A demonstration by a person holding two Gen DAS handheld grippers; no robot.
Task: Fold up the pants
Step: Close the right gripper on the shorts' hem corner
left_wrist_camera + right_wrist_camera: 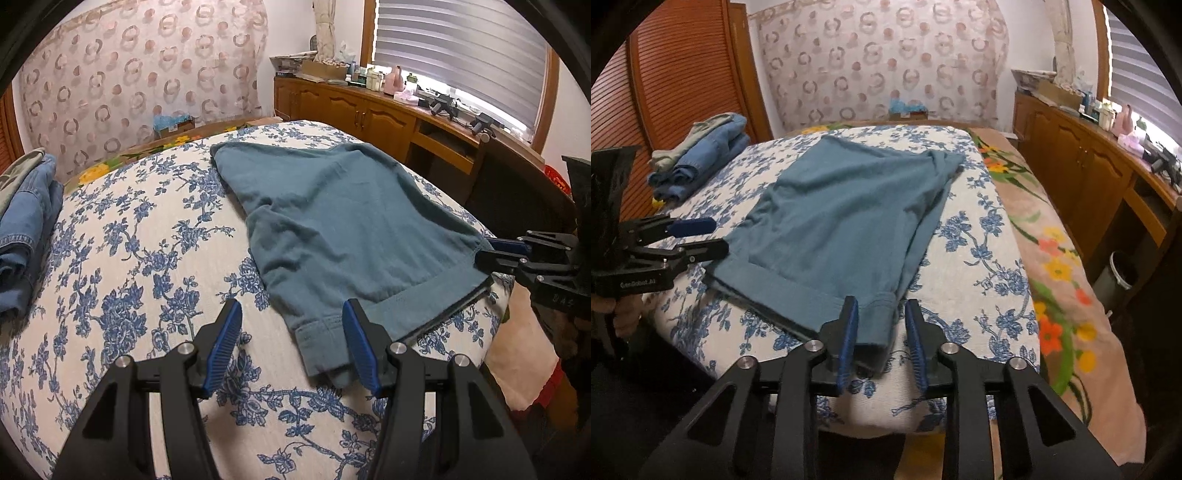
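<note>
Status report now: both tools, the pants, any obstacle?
Left tool open at hem of pants. Right tool open, cuff between jaws, not clamped. Pants spread on bed. Nothing in the way.

I see blue-floral bedspread (129, 258), folded denim stack (701, 155) at far left edge. Flowered peach blanket (1052, 258) along right side. Wooden cabinet (351, 110) under window blinds (461, 48), cluttered top. Circle-print curtain (879, 59) behind.
</note>
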